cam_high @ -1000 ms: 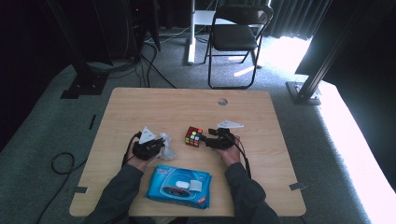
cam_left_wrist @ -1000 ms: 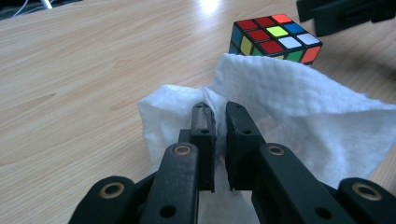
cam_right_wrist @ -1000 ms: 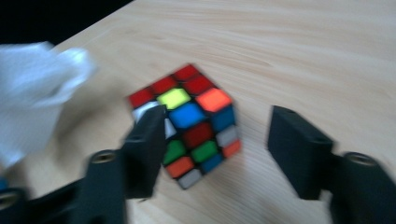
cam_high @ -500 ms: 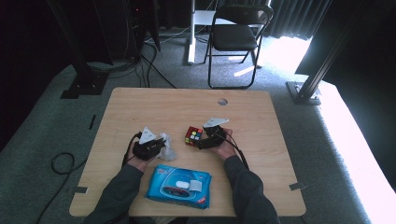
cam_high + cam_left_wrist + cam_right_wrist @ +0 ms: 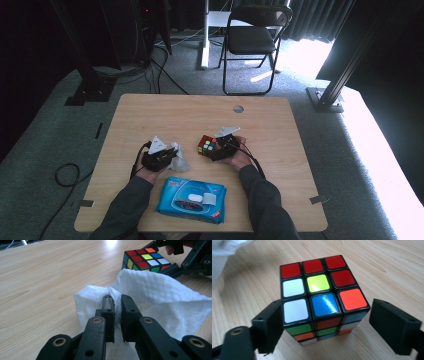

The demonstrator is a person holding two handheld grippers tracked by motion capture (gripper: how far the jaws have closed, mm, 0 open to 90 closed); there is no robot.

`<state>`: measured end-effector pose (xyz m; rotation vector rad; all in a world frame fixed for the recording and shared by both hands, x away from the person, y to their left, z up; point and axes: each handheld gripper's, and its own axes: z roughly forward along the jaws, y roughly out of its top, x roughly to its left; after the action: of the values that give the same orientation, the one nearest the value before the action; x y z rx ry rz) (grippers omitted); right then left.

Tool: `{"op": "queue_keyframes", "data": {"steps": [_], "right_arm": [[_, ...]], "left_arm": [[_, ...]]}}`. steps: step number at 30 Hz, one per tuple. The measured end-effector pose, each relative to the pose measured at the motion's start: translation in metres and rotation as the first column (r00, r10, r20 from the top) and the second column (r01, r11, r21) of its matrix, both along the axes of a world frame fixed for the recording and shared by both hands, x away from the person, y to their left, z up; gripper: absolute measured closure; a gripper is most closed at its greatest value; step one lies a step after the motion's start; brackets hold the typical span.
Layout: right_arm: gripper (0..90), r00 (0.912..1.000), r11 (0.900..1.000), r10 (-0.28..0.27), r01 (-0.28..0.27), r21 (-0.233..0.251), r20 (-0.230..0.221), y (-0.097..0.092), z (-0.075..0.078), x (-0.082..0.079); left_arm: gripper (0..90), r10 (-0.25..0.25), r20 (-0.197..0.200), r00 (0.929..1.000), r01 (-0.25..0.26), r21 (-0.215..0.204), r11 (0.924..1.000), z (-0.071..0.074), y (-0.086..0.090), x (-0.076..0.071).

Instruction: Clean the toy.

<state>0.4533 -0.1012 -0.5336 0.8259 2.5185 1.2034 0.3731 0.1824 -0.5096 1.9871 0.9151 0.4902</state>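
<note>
Wipe (image 5: 160, 297), white and crumpled, is seen clamped in the left gripper (image 5: 115, 305): in the left gripper view the two black jaws are pressed nearly together on a pinched fold of it, and the rest of the sheet is spread out beyond and to the right of the jaws, resting on the table (image 5: 45, 277). In the high view, a blue pack of wipes (image 5: 192, 199) is seen nearest the person's edge of the table, lying flat between the two sleeved forearms. Just beyond it, the left gripper (image 5: 167, 156) is held low over the wood with the wipe (image 5: 178, 156) bunched at its tip.

A little farther across, the puzzle cube (image 5: 206, 145) is found standing on the table, just beside the wipe and near the middle of the tabletop. The right gripper (image 5: 216, 149) is brought up against it from the right. In the right gripper view the cube (image 5: 319, 292) is shown between the two jaws, which have just been opening and are spread apart: the left-hand jaw is seen close against a lower corner of the cube, while a clear gap is left between the cube and the right-hand jaw, so no clamping is shown.

Farther off, a round hole (image 5: 238, 108) is set in the far part of the tabletop. Beyond the table, a folding chair (image 5: 252, 37) is seen on the grey carpet.
</note>
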Motion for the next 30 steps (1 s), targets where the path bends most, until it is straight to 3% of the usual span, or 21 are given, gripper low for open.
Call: {"op": "queue_keyframes", "data": {"steps": [6,11,17,22,30], "right_arm": [[33.1,0.9995,0.9998,0.019,-0.019,-0.007,0.025,0.004,0.001,-0.002],[33.8,0.9987,0.9999,-0.009,0.010,-0.004,0.051,0.003,0.000,-0.005],[33.9,0.9985,0.9995,-0.025,0.024,0.023,0.048,-0.003,0.003,-0.009],[33.9,0.9986,0.9993,-0.010,0.008,0.037,0.052,-0.002,0.008,-0.013],[33.9,0.9983,0.9992,0.033,-0.034,0.022,0.048,0.007,0.010,-0.020]], "left_arm": [[82.7,-0.003,0.000,1.0000,0.003,0.000,1.0000,0.000,-0.001,0.000],[82.7,0.002,0.002,1.0000,-0.002,-0.002,1.0000,0.001,0.001,0.000],[82.8,0.001,0.006,1.0000,-0.001,-0.002,1.0000,0.003,0.000,0.000],[83.0,0.000,0.010,0.9999,0.000,0.002,1.0000,0.005,-0.001,-0.001],[83.5,-0.007,0.017,0.9998,0.007,-0.002,1.0000,0.012,-0.002,0.000]]}}
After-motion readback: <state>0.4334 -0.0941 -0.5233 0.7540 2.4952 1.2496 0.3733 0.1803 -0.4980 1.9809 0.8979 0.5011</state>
